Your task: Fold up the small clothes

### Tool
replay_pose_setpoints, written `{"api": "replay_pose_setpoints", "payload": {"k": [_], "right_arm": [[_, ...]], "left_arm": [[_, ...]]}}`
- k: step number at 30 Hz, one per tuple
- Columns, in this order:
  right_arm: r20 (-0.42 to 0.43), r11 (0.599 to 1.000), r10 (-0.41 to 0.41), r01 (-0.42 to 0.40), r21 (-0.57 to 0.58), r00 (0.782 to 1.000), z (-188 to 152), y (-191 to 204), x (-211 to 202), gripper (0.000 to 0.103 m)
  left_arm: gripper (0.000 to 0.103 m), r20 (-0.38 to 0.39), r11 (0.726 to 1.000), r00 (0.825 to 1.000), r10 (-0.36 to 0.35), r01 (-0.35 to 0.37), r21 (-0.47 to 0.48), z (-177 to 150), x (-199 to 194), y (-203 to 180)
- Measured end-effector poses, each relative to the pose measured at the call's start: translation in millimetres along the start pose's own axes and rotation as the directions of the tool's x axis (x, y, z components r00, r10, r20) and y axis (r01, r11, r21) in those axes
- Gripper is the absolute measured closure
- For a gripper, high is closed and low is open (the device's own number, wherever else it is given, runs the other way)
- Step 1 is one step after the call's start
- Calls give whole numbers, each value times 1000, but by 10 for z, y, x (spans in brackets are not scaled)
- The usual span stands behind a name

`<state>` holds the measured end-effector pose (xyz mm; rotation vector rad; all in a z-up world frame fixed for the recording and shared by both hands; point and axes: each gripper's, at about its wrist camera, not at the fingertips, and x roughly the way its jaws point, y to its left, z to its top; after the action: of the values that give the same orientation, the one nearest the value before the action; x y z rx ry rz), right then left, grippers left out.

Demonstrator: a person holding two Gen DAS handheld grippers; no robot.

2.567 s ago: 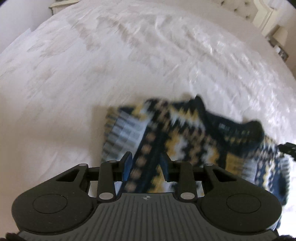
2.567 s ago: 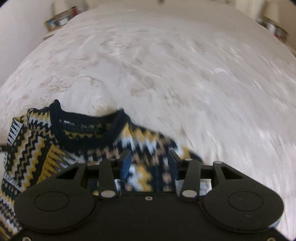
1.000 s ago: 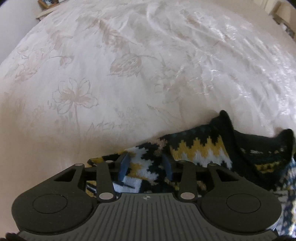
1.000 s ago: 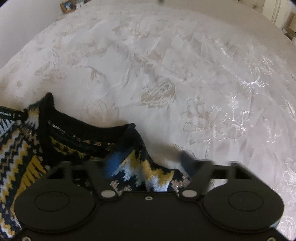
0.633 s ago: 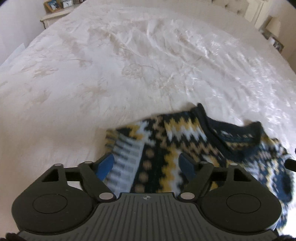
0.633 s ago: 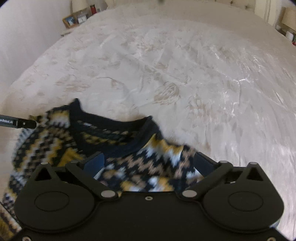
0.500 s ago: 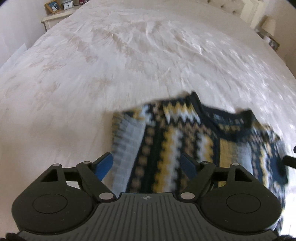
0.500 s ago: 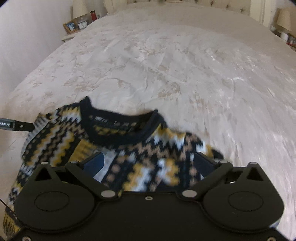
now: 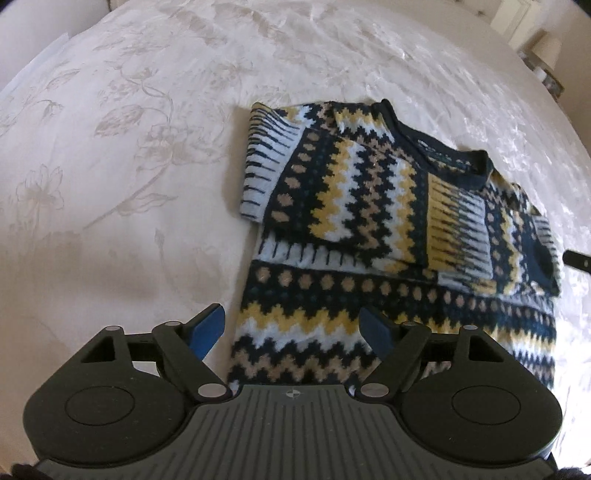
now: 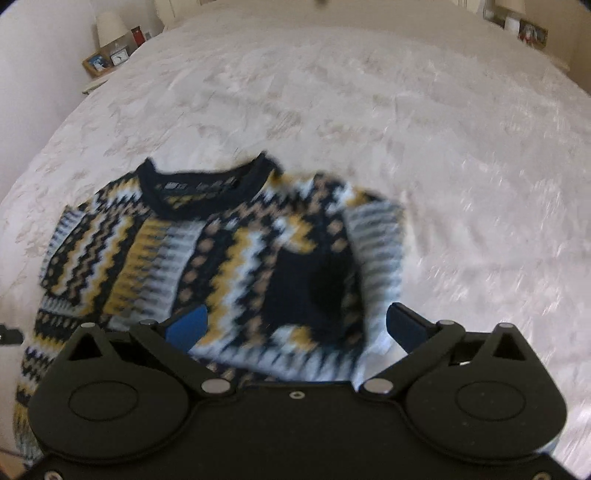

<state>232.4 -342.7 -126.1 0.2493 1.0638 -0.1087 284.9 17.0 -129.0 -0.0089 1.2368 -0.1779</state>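
Note:
A small knitted sweater (image 9: 373, 221) in navy, yellow, tan and white zigzags lies flat on the white bedspread (image 9: 110, 147), both sleeves folded in across its chest. It also shows in the right wrist view (image 10: 221, 251), navy collar at the far side. My left gripper (image 9: 293, 326) is open and empty, raised above the sweater's lower left part. My right gripper (image 10: 295, 325) is open and empty, raised above the sweater's right side. The right gripper's tip shows at the left view's right edge (image 9: 578, 258).
The bedspread (image 10: 443, 147) with a pale flower pattern spreads all around the sweater. A nightstand with a lamp (image 10: 109, 26), a clock and a photo frame stands at the far left. Another lamp (image 9: 550, 48) stands at the far right.
Both grippers have opened, let go of the sweater's shoulders and pulled back and up. The sweater now lies flat with both sleeves folded over the chest.

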Motion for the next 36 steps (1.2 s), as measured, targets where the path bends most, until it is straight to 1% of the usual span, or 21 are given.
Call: {"api": "replay_pose_setpoints", "payload": {"k": [6, 7, 10, 12, 14, 17, 20, 21, 22, 23, 24, 25, 26, 27, 28, 29, 31, 32, 33, 34, 36], "right_arm": [[7, 986, -79, 79, -149, 997, 511, -262, 355, 1], [7, 981, -94, 94, -172, 996, 585, -287, 426, 3], [-2, 965, -113, 109, -239, 994, 800, -331, 693, 19], [-15, 956, -105, 97, -275, 994, 876, -336, 849, 24], [-28, 950, -82, 70, -306, 996, 900, -331, 980, 33], [-71, 932, -31, 4, -363, 997, 882, -288, 1146, 34], [-103, 920, 15, -54, -388, 995, 826, -261, 1230, 42], [-108, 919, 28, -68, -388, 994, 814, -258, 1237, 43], [-114, 920, 39, -80, -384, 993, 810, -261, 1244, 47], [-125, 923, 58, -101, -372, 990, 798, -269, 1260, 54], [-133, 926, 74, -117, -360, 988, 792, -279, 1263, 58], [-138, 928, 86, -130, -349, 987, 790, -286, 1256, 66], [-144, 929, 98, -142, -342, 985, 783, -281, 1253, 84], [-147, 928, 97, -143, -344, 984, 776, -263, 1236, 95], [-136, 924, 73, -118, -364, 988, 780, -241, 1209, 94], [-109, 925, 31, -70, -373, 994, 814, -252, 1201, 95], [-87, 957, -32, 6, -289, 996, 867, -381, 1216, 99], [-105, 973, -65, 39, -227, 992, 882, -484, 1253, 99], [-112, 983, -57, 36, -178, 992, 888, -563, 1265, 99], [-109, 992, -28, 14, -125, 994, 893, -649, 1252, 99], [-84, 997, -12, 6, -77, 996, 893, -726, 1169, 91]], "left_arm": [[24, -6, 999, 1000, 0, 0, -45, 54, 83, -249], [24, -10, 999, 1000, 1, -1, -46, 73, 100, -288], [24, -19, 999, 1000, 9, -10, -53, 108, 144, -376], [24, -35, 998, 999, 19, -21, -57, 128, 186, -414], [24, -52, 998, 998, 29, -32, -52, 142, 233, -443], [24, -72, 998, 997, 42, -45, -42, 156, 297, -469], [24, -88, 998, 995, 47, -50, -38, 170, 339, -484], [24, -92, 998, 994, 49, -53, -35, 174, 354, -492], [24, -95, 998, 994, 52, -55, -31, 180, 368, -500], [24, -96, 998, 994, 54, -57, -27, 185, 380, -508], [24, -97, 998, 994, 56, -58, -24, 189, 387, -514], [24, -97, 998, 994, 56, -59, -23, 192, 392, -519], [24, -97, 998, 994, 57, -59, -22, 194, 397, -521], [24, -96, 998, 994, 57, -60, -22, 202, 399, -526], [24, -94, 998, 994, 58, -60, -22, 206, 396, -529], [24, -90, 998, 994, 60, -62, -23, 207, 389, -527], [24, -86, 997, 994, 63, -66, -29, 205, 383, -521], [24, -87, 997, 994, 63, -66, -28, 201, 381, -518], [24, -88, 997, 994, 66, -68, -26, 194, 377, -516], [24, -87, 997, 994, 69, -72, -25, 187, 368, -512], [24, -82, 997, 994, 71, -73, -27, 172, 325, -500]]}}
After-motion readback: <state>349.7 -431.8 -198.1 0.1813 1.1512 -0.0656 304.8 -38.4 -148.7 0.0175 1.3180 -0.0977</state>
